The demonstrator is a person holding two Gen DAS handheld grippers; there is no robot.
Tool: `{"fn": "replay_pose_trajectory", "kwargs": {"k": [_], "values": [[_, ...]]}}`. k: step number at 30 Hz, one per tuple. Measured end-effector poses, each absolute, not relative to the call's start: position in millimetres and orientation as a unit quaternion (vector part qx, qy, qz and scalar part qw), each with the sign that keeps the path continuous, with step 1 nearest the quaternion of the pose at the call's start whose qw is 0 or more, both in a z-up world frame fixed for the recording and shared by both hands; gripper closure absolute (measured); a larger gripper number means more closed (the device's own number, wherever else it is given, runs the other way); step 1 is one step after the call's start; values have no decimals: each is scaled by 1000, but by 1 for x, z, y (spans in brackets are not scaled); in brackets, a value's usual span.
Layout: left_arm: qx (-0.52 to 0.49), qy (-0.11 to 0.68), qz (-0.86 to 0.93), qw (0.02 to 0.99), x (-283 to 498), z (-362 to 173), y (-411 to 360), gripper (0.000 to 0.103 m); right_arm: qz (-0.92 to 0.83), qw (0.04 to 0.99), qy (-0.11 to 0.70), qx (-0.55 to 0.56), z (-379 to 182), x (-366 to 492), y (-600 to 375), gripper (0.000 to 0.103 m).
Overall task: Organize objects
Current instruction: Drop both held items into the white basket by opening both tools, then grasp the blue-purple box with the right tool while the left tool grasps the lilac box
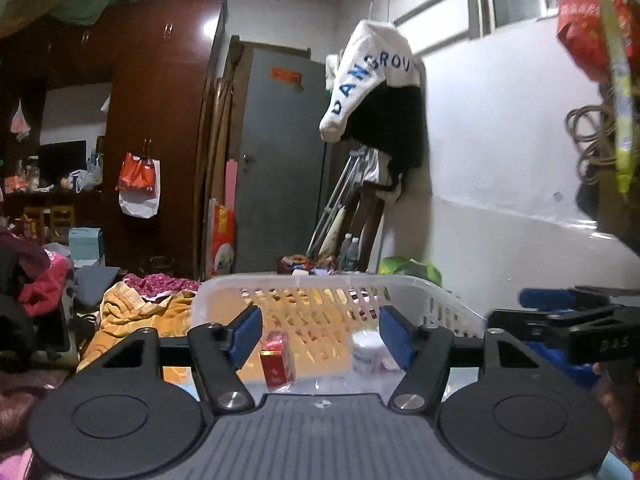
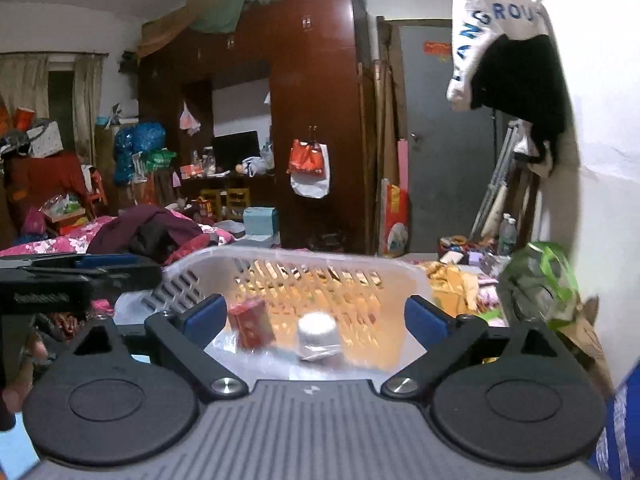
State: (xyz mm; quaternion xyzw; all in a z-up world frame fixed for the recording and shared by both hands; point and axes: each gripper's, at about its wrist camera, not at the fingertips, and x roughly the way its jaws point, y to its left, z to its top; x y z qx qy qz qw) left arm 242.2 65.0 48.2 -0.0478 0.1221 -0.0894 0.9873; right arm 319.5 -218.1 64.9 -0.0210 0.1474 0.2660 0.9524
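The left gripper was spread wide, gripping nothing, and the right gripper stood likewise. The white basket lay at 12 o'clock of both, holding 2 items: a red box at 11 o'clock of a white jar (both blurred). Yellow cloth lay beside the basket.

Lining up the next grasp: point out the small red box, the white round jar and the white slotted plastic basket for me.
small red box (image 2: 252,322): right wrist view, on its front face.
white round jar (image 2: 318,330): right wrist view, on its side wall.
white slotted plastic basket (image 2: 304,256): right wrist view, on its far rim.
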Motion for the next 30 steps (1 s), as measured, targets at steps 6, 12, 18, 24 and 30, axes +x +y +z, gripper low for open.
{"fn": "replay_pose_trajectory", "kwargs": {"k": [6,12,18,24,30], "values": [[-56,98,-101,988,141,-6,77,19,279,945,168,35,14,242,-273,0],[-67,116,-106,985,96,-45,65,19,295,932,197,79,-36,190,-279,0],[-30,104,-93,990,74,-48,52,19,323,927,180,65,-35,182,-246,0],[-47,115,-84,989,75,-58,61,19,341,921,188,28,-48,188,-210,9],[-38,118,-89,988,72,-67,54,19,353,912,207,34,-54,184,-213,34]]}}
